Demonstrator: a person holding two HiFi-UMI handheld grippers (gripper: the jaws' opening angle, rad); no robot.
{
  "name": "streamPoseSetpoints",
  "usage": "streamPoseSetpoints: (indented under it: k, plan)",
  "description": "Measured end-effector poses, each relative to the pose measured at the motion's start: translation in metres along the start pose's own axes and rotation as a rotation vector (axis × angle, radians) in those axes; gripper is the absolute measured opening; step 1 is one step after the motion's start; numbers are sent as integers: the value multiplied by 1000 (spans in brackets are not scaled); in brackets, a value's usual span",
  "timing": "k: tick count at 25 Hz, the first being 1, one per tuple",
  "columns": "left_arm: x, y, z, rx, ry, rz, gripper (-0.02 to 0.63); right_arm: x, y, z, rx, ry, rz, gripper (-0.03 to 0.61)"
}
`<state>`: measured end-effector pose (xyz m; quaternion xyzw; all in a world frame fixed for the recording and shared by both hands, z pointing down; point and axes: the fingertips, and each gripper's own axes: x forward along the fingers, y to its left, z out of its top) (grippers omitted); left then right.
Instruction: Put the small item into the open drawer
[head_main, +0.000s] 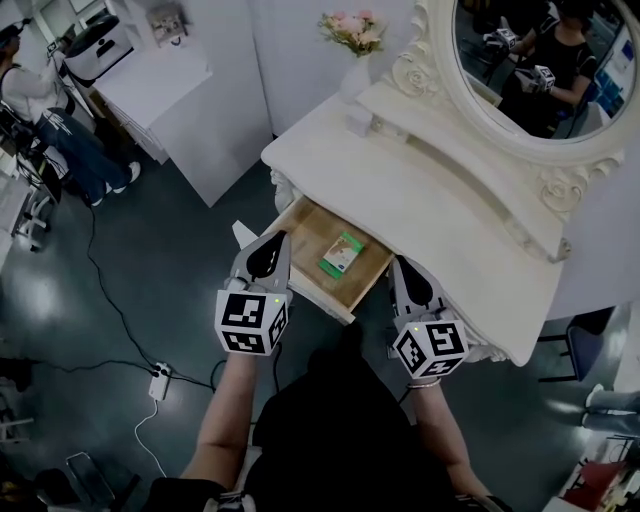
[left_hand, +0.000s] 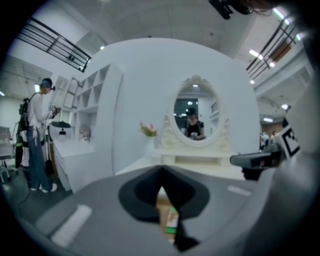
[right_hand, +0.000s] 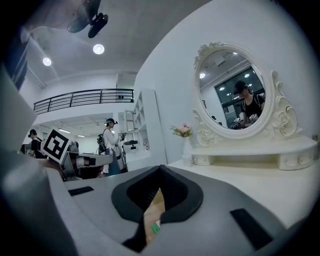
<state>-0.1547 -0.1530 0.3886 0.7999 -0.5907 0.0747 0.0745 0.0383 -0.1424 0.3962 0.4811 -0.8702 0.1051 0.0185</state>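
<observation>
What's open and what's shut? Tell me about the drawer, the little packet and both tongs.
Drawer: open, pulled out of the table.
Packet: lying flat inside the drawer.
Left tongs: shut, holding nothing.
Right tongs: shut, holding nothing.

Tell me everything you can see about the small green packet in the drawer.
The small packet is a flat rectangle, green with a white panel; its print is too small to read. It lies flat on the wooden floor of the open drawer, near the middle, roughly in line with its sides. Only the drawer floor touches it; the left gripper and right gripper are both clear of it.
</observation>
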Motion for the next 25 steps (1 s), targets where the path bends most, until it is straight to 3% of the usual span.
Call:
streamPoseSetpoints:
  k: [25]
  plan:
    - [-33, 4, 5, -15, -41, 26, 8, -17, 17, 9, -47, -35, 7, 3]
